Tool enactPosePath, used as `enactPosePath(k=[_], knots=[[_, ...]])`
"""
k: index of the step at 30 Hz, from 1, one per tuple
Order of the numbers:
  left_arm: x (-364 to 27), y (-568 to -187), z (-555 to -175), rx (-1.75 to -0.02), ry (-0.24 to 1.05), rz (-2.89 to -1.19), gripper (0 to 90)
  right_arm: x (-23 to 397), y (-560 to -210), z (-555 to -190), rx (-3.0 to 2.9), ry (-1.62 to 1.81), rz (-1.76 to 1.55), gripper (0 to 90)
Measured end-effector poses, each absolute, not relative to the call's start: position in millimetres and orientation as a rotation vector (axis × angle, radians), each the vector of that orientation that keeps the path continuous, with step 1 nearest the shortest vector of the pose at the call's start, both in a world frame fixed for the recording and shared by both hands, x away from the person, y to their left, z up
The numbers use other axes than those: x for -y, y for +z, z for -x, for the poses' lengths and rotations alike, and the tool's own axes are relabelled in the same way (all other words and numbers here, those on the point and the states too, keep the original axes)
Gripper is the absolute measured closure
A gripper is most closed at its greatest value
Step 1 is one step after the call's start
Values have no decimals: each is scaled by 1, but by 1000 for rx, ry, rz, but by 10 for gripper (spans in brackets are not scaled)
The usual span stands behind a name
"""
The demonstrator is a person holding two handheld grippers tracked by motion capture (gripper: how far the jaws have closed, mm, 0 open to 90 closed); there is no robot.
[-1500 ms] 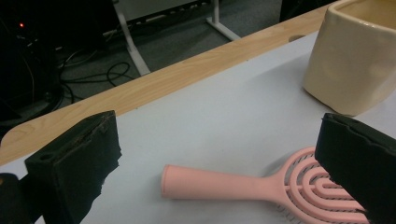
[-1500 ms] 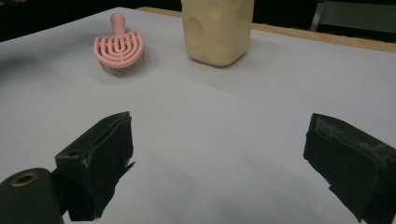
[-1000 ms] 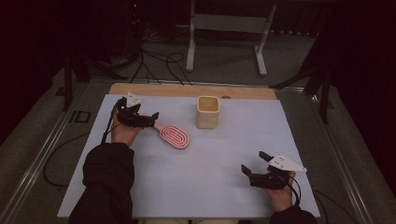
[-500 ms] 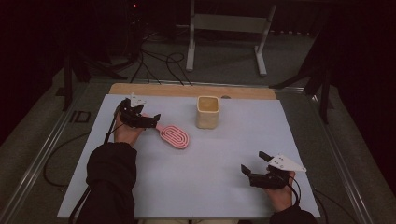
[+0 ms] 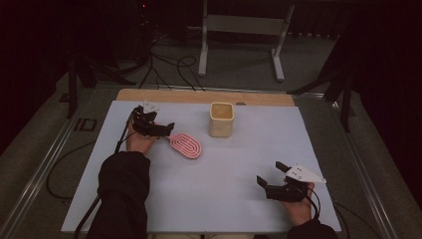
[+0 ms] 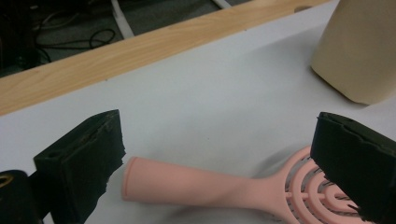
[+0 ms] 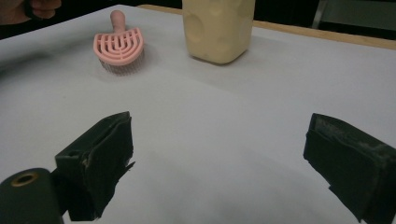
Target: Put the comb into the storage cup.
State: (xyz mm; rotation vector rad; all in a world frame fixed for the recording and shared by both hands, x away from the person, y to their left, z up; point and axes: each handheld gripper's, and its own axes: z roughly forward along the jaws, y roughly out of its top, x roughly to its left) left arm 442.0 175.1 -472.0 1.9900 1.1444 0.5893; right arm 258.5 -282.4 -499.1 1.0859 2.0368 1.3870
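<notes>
A: Two grippers, both spread wide, nothing held. Left gripper [image 5: 166,128] sits at the pink hairbrush [image 5: 185,145] handle, jaws either side of it, brush flat on the white table [image 5: 239,199] near the beige cup [image 5: 221,119].
B: Right gripper [image 5: 271,177]?
A: Idle, near edge, well apart.
B: Risk?
A: Handle's round and lies across the jaws; closing off-centre could roll it away or tip the head down.

The white-topped table [image 5: 209,189] carries a pink hairbrush [image 5: 186,145] and a cream cup [image 5: 221,120].
</notes>
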Motion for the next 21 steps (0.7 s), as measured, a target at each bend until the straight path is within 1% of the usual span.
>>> enactPosePath(k=[4, 5, 7, 9, 10, 14, 16, 17, 18, 19, 20, 21], knots=[[-173, -475, -445, -1171, 576, -1992, 58, 283, -499, -259, -2034, 1386, -1087, 81], [-173, -475, -446, -1176, 571, -1995, 85, 283, -499, -259, -2034, 1385, -1088, 81], [-170, -477, -447, -1190, 580, -2011, 97, 283, -499, -259, -2035, 1385, -1089, 81], [-167, -479, -449, -1205, 587, -2021, 155, 283, -499, -259, -2035, 1386, -1088, 81], [-166, -480, -450, -1215, 591, -2031, 170, 283, -499, -259, -2035, 1386, -1088, 81], [-161, -486, -452, -1228, 603, -2077, 362, 283, -499, -259, -2033, 1386, -1088, 81], [-160, -489, -453, -1223, 599, -2105, 484, 283, -499, -259, -2033, 1387, -1090, 81], [-160, -491, -453, -1221, 596, -2115, 558, 283, -499, -259, -2033, 1388, -1090, 81], [-160, -492, -454, -1216, 575, -2121, 697, 284, -499, -259, -2034, 1387, -1092, 81], [-160, -494, -454, -1214, 560, -2132, 697, 284, -499, -259, -2034, 1387, -1092, 81], [-159, -495, -455, -1225, 559, -2137, 770, 284, -499, -259, -2034, 1387, -1092, 81], [-159, -496, -455, -1229, 545, -2139, 882, 284, -499, -259, -2035, 1389, -1092, 81]])
